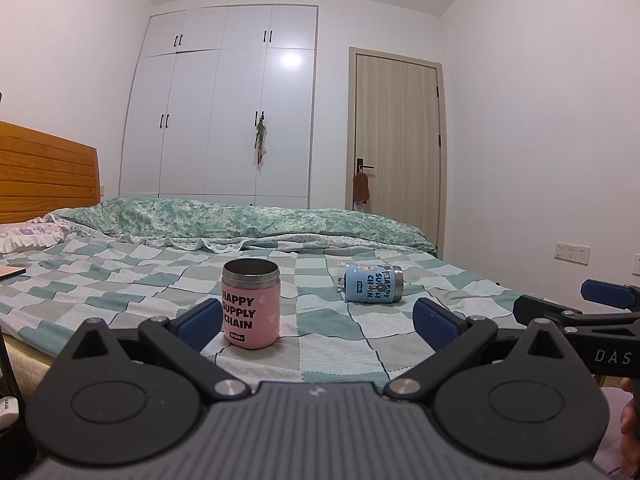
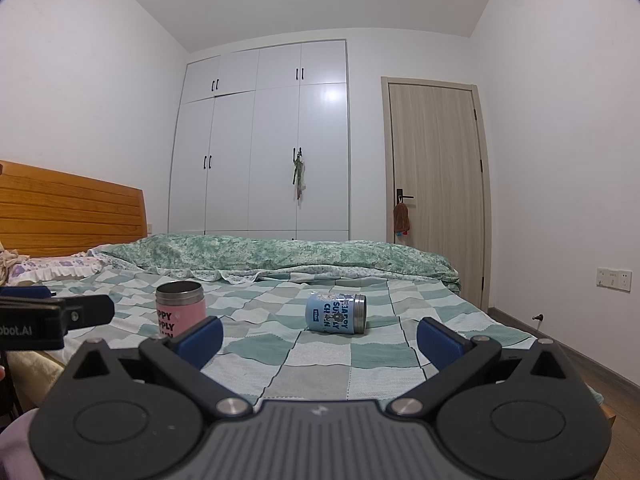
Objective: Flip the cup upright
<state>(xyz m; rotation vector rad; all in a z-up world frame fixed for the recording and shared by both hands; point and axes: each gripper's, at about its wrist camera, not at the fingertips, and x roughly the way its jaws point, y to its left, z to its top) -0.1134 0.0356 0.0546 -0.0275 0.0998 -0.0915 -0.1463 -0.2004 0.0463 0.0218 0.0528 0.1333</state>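
Setting: A bed (image 1: 120,280) covered in a green-and-white checked sheet, with a rumpled floral duvet (image 1: 240,216) along its far side.
Blue cup: The blue cup (image 2: 336,314) lies on its side on the sheet, steel rim pointing right, lettering sideways; in the left wrist view it sits to the right of centre (image 1: 374,284).
Pink cup: The pink cup (image 1: 251,310) stands upright, mouth open to the ceiling, well apart from the blue one, to its left.
Left tool: The left tool (image 1: 320,320) hangs low over the near edge of the bed, blue pads spread wide, holding nothing; its left pad is just beside the pink cup.
Right tool: The right tool (image 2: 320,338) has its fingers apart and empty, pointing toward the blue cup.
Backdrop: White wardrobe (image 2: 264,140) and a closed wooden door (image 2: 436,184).
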